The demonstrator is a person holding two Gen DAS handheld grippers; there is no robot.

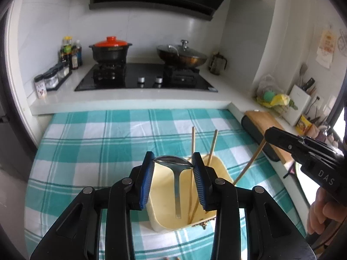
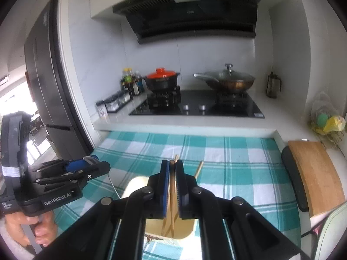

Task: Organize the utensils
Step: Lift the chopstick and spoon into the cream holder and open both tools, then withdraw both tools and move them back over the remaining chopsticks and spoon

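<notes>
Here, above the teal-and-white checked cloth on the table [image 1: 86, 134], the left claw [image 1: 172, 164] pinches a steel spoon [image 1: 176, 173] by its bowl over the cream plastic utensil holder [image 1: 164, 205] toward the table's right edge, while the right claw [image 2: 172, 169] is pressed together on a wooden chopstick [image 2: 172, 195].

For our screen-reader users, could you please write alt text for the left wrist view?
The left tongs grip a metal spoon by its bowl above a cream holder with two chopsticks, on a teal checked cloth. The right tongs hold another chopstick.
</notes>
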